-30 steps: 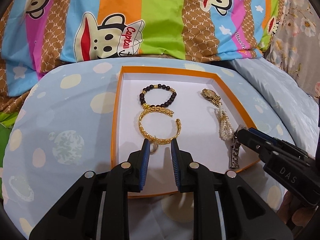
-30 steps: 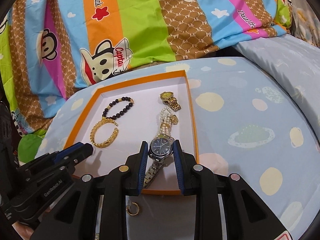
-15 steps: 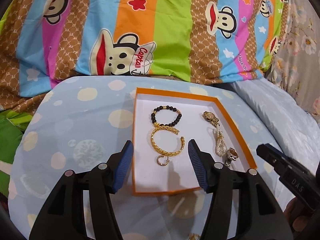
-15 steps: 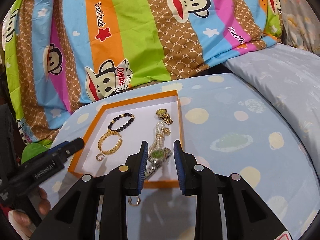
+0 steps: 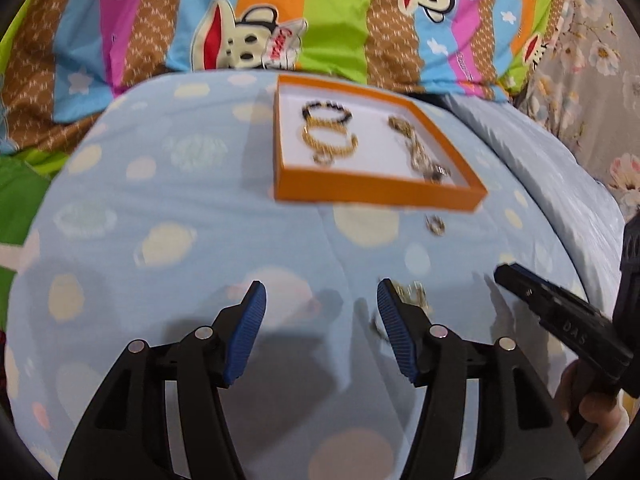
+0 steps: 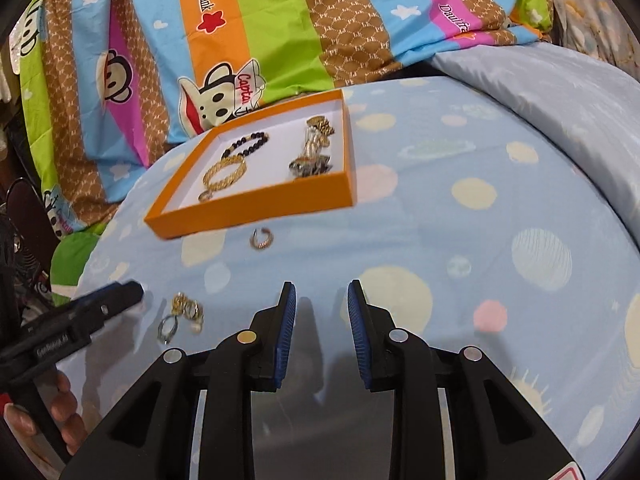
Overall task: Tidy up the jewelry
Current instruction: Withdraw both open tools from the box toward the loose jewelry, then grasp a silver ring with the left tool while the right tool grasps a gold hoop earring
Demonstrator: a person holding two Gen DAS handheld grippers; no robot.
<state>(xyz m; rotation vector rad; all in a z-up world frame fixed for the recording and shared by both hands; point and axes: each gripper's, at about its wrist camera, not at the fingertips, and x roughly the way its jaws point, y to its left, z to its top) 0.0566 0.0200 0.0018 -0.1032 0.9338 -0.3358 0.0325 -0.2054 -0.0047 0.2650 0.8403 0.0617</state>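
An orange tray (image 5: 376, 190) (image 6: 248, 208) lies on the blue spotted sheet. It holds a black bead bracelet (image 5: 326, 109) (image 6: 248, 145), a gold bangle (image 5: 328, 145) (image 6: 224, 174), a small gold ring (image 5: 324, 159), a pearl strand and watches (image 5: 418, 148) (image 6: 310, 156). A loose ring (image 5: 435, 225) (image 6: 261, 238) lies on the sheet in front of the tray. A small cluster of rings and earrings (image 6: 184, 314) (image 5: 412, 292) lies nearer. My left gripper (image 5: 320, 312) is wide open and empty, next to the cluster. My right gripper (image 6: 322, 320) is open a little and empty.
A striped monkey-print quilt (image 5: 320, 12) (image 6: 280, 20) is bunched behind the tray. A pale blue pillow (image 6: 560, 92) lies at the right. The right gripper's body shows in the left wrist view (image 5: 560, 320), the left gripper's in the right wrist view (image 6: 72, 328).
Both grippers have pulled back from the tray toward the near edge of the sheet. The right gripper has let go of the watch, which lies in the tray. The left gripper stays open.
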